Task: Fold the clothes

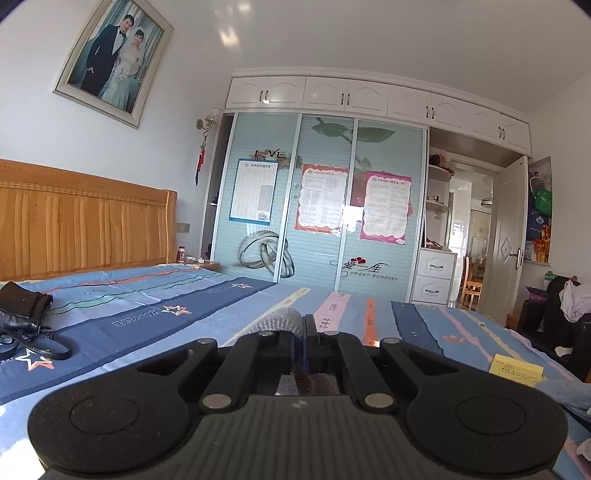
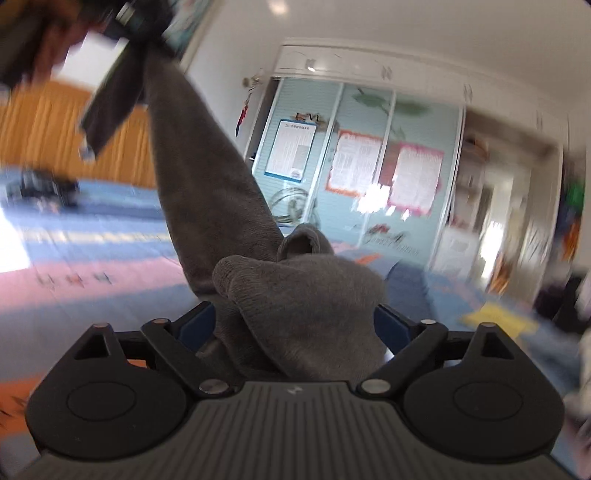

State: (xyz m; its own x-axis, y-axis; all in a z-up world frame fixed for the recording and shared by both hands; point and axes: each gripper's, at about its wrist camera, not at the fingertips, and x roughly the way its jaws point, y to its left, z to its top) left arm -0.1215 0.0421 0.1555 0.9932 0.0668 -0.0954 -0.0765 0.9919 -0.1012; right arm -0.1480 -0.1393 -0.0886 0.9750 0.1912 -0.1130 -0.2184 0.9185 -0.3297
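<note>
The left gripper (image 1: 303, 345) is pinching a grey garment (image 1: 282, 319), jaws pressed together on the cloth, pointing level above the bed (image 1: 184, 306). In the right wrist view the garment (image 2: 207, 177) is stretching from the left gripper (image 2: 142, 35) at upper left down to the right gripper (image 2: 295, 325), whose jaws are standing spread, cloth bunching between them.

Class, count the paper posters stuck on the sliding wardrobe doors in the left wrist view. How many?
3: a blue-bordered poster on the left door, an orange-bordered poster on the middle door, and a pink-bordered poster on the right door. None seems hidden.
</note>
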